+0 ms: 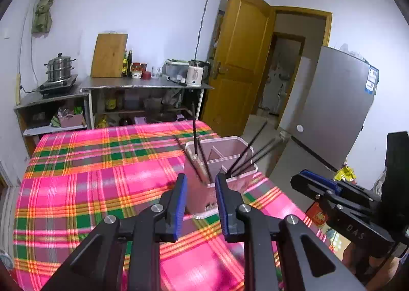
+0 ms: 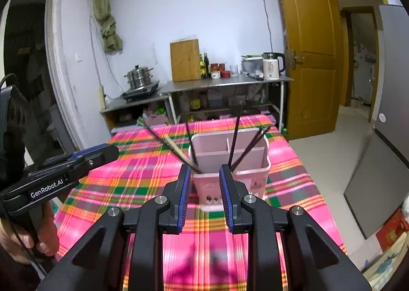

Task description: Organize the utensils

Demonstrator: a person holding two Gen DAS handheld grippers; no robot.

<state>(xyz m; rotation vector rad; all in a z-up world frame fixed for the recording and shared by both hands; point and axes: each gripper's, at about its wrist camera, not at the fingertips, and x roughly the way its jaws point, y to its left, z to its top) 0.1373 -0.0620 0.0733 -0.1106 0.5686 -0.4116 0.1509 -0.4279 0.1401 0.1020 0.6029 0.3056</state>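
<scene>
A: Status? The pink holder sits on the plaid tabletop, chopsticks standing in its compartments.

B: Looks nearly done. Left claw and right claw both gape, empty. Strays nearer us? Possibly hidden.

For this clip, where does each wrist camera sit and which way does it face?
Left wrist: on the left gripper, facing the pink utensil holder on the plaid tablecloth; right gripper shows at right.
Right wrist: on the right gripper, facing the holder; left gripper and holding hand at left.
Shared: holder, chopsticks, counter, door; jaws open.
</scene>
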